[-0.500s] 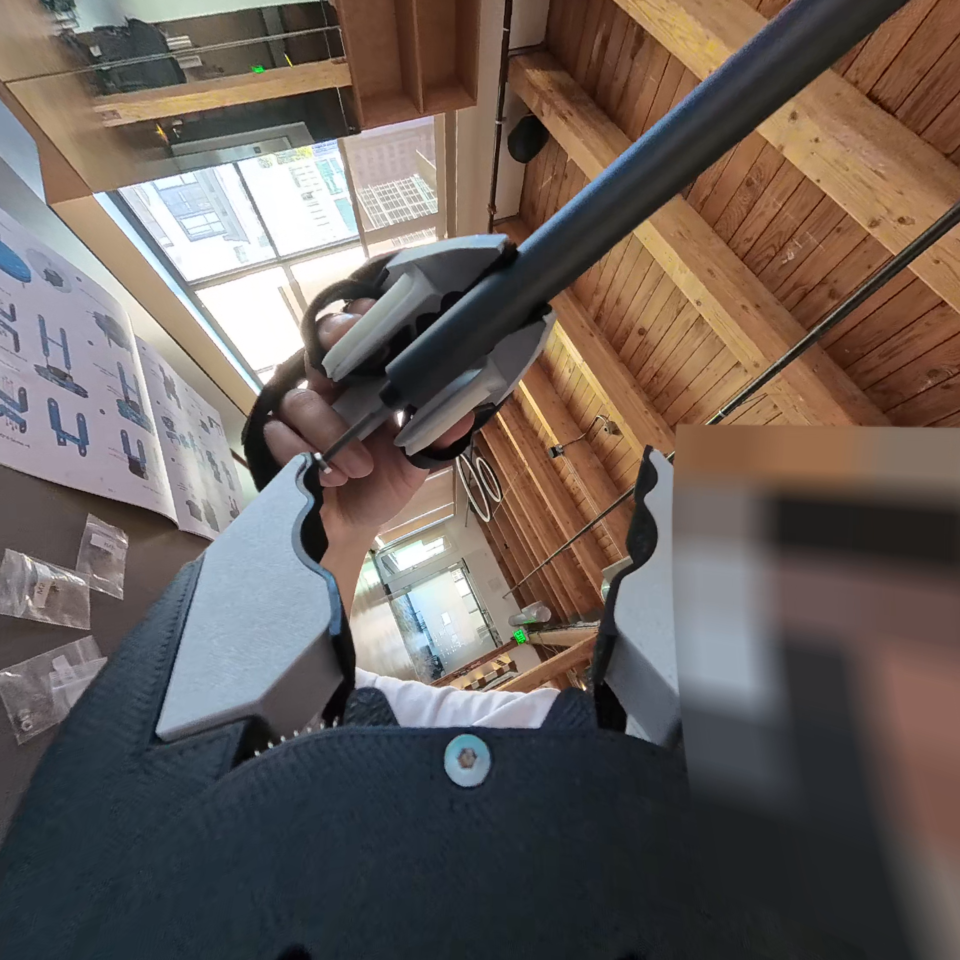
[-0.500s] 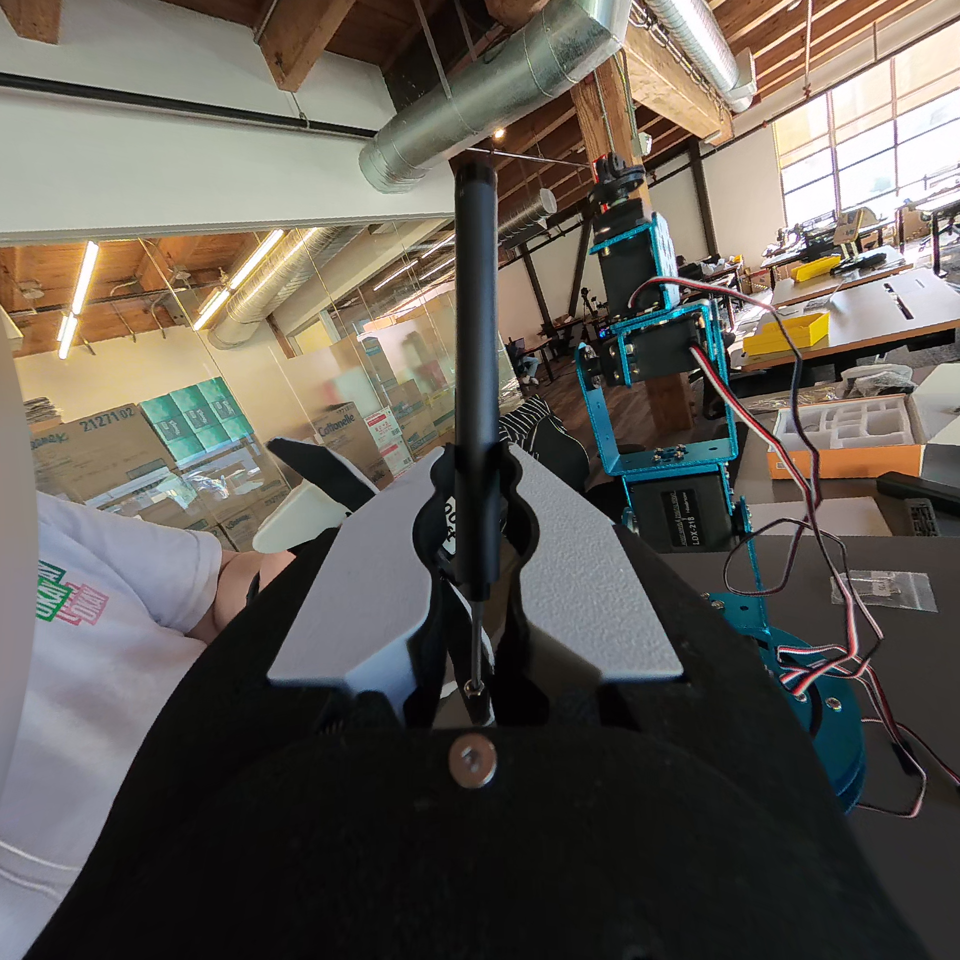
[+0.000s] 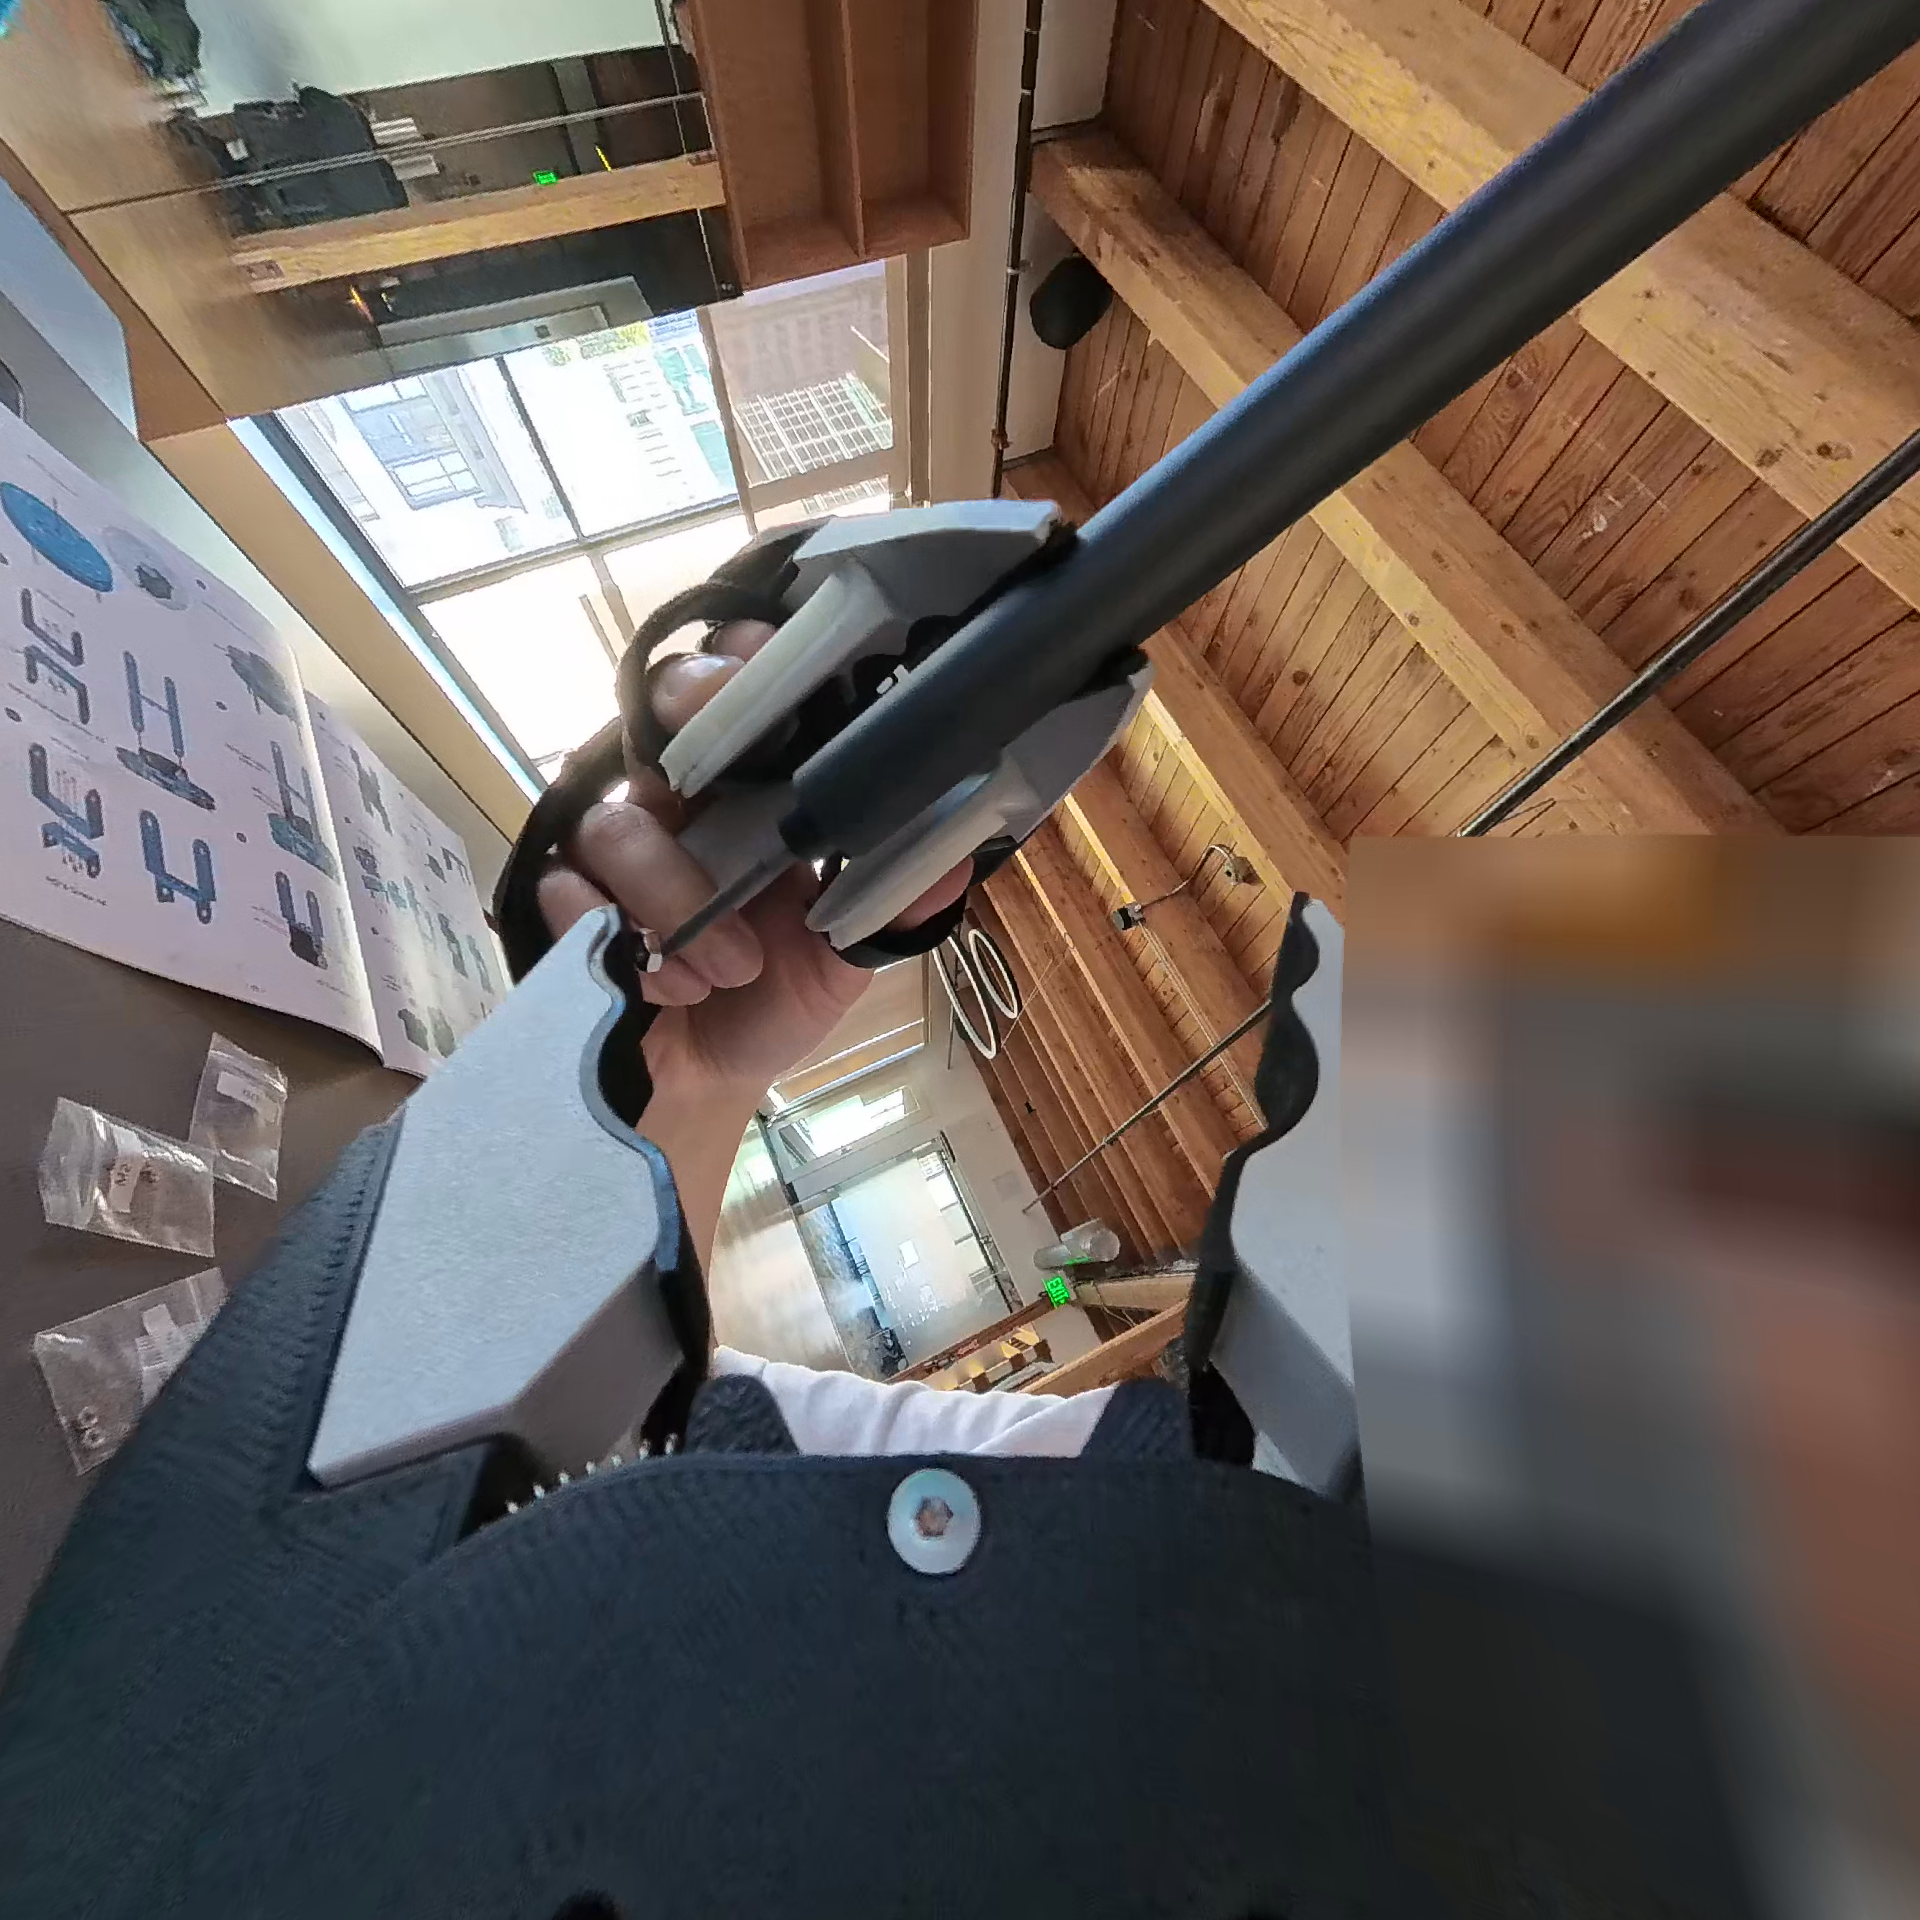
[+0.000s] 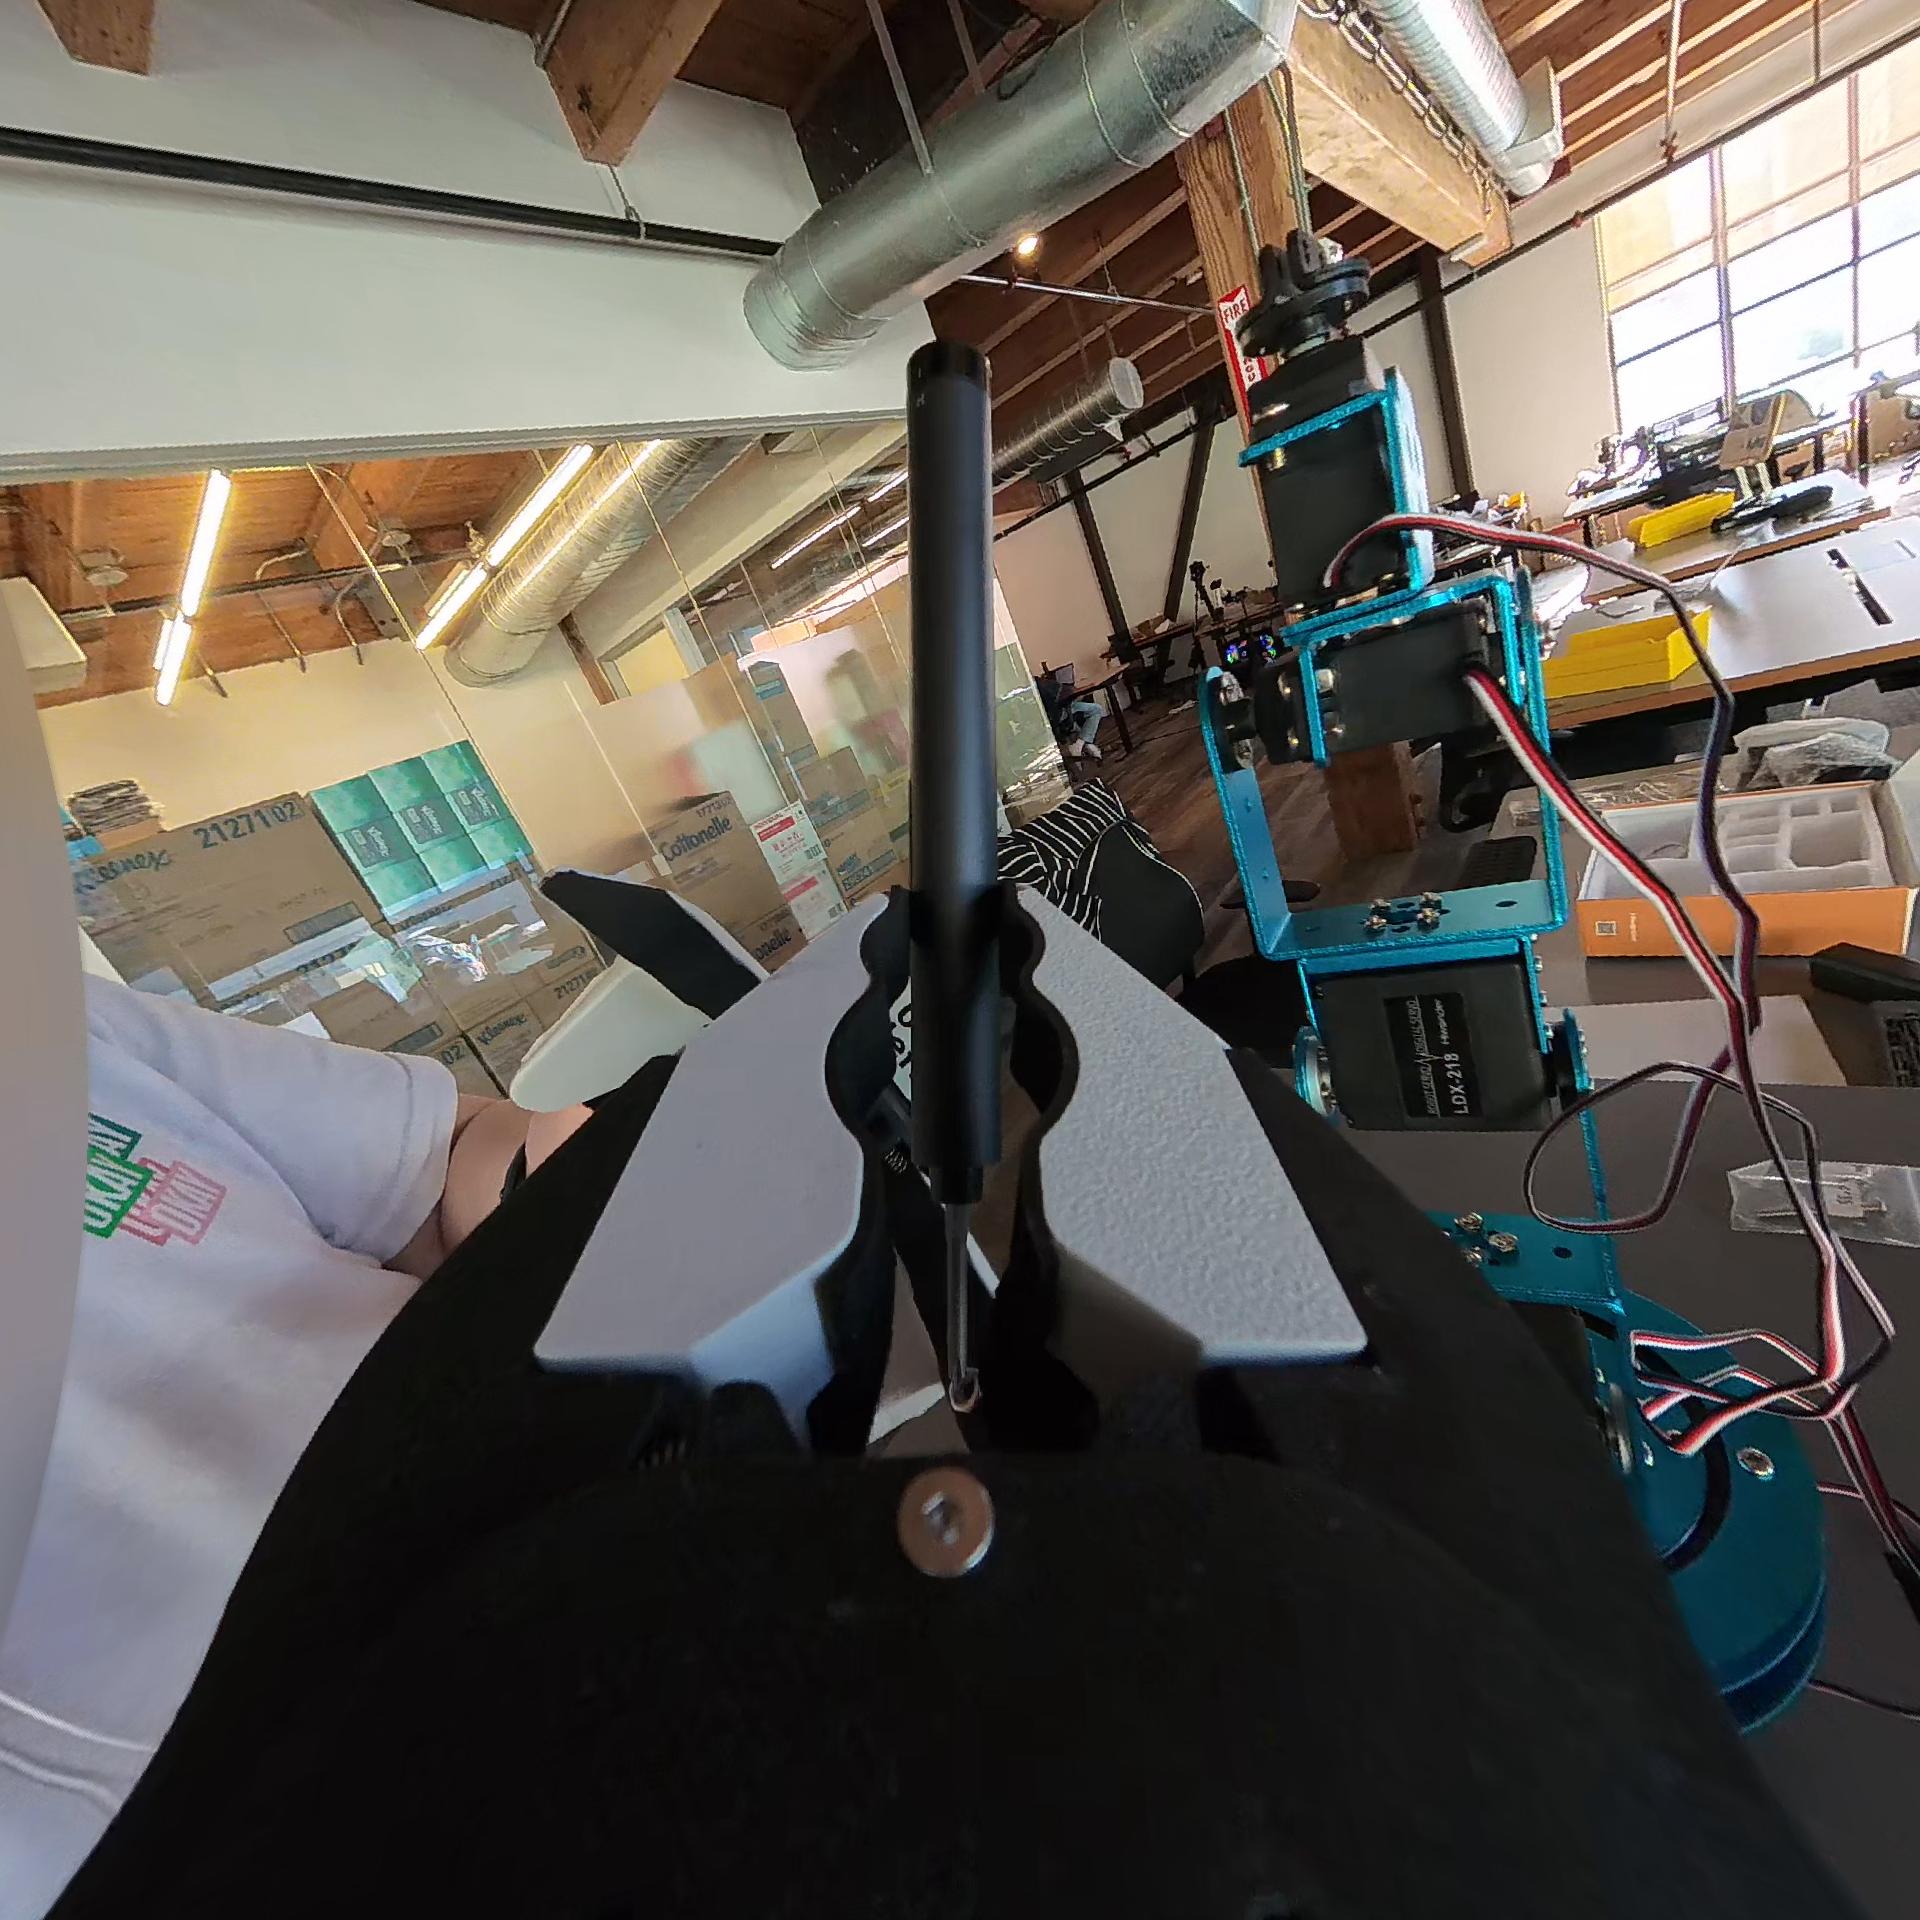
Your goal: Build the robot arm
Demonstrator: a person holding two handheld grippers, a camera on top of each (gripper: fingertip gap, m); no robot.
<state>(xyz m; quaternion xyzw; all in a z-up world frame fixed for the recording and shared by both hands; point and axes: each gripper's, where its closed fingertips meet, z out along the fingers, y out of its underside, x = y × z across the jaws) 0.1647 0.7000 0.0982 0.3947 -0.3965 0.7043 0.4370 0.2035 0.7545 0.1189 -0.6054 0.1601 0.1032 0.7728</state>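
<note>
My right gripper (image 4: 951, 935) is shut on a dark pen-shaped screwdriver (image 4: 951, 727) that stands upright between its grey fingers. The thin bit points back at the camera with a small silver fastener (image 4: 964, 1392) on its tip. In the left wrist view the screwdriver (image 3: 1299, 436) crosses diagonally, held by the right gripper (image 3: 914, 727) and a hand (image 3: 748, 997). My left gripper (image 3: 940, 925) is open and empty. The fastener (image 3: 649, 948) sits right at the tip of its left finger (image 3: 499, 1195).
A blue servo robot arm (image 4: 1403, 831) with red, white and black wires (image 4: 1714, 1039) stands on the dark table (image 4: 1714, 1132) to the right. An orange box with foam (image 4: 1766, 862) is behind it. An open manual (image 3: 156, 727) and small plastic bags (image 3: 135, 1184) lie at the left. One gripper's finger ends stand about 6 centimetres off the other's.
The right gripper with the screwdriver has shifted slightly down and right in the left wrist view. Both grips are unchanged.
</note>
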